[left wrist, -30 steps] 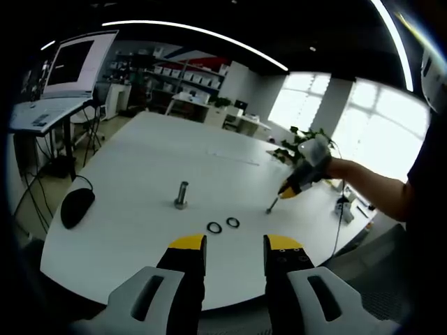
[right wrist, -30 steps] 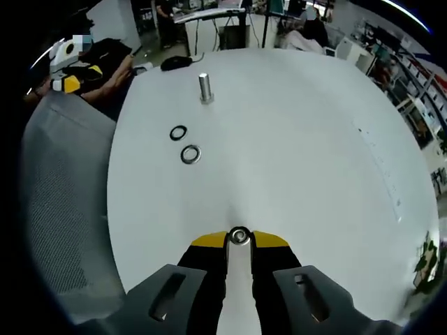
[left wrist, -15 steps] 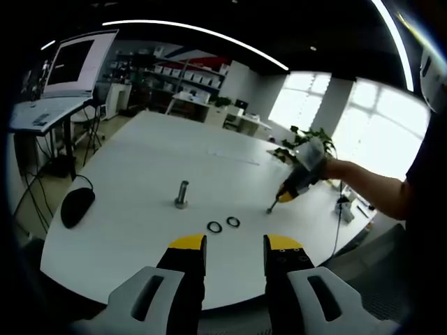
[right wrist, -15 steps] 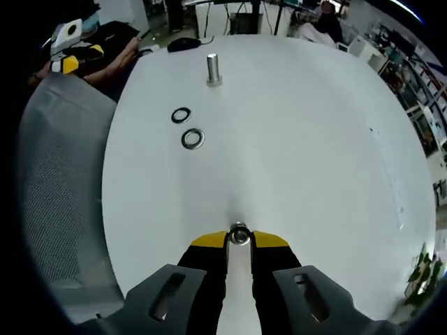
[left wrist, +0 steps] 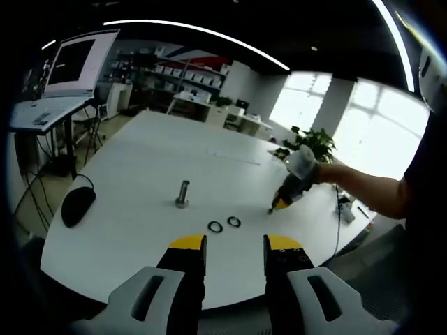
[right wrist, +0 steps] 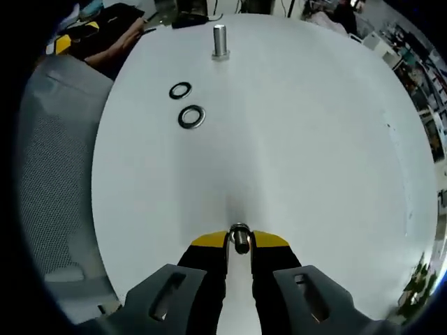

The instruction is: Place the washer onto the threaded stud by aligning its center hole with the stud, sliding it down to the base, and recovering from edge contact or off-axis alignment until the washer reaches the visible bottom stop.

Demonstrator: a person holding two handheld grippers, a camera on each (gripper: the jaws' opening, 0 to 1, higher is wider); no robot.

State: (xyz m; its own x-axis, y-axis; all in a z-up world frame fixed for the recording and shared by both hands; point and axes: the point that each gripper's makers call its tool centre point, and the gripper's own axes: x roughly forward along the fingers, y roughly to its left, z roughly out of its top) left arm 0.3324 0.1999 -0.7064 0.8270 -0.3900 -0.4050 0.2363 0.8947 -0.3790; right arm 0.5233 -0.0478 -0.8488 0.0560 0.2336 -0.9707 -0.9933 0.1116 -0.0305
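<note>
Right gripper (right wrist: 239,241): clamps small metal washer (right wrist: 239,236) | left gripper (left wrist: 234,243): jaws apart | steel threaded stud (left wrist: 182,194) upright; black mouse (left wrist: 77,206) beside.

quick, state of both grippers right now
Left gripper: open, holding nothing.
Right gripper: shut on a washer, above the white table.

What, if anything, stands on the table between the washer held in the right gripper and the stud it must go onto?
Nothing stands in the way. The right gripper holds a washer; bare table runs to the stud. Two loose rings lie flat, left of that line.
</note>
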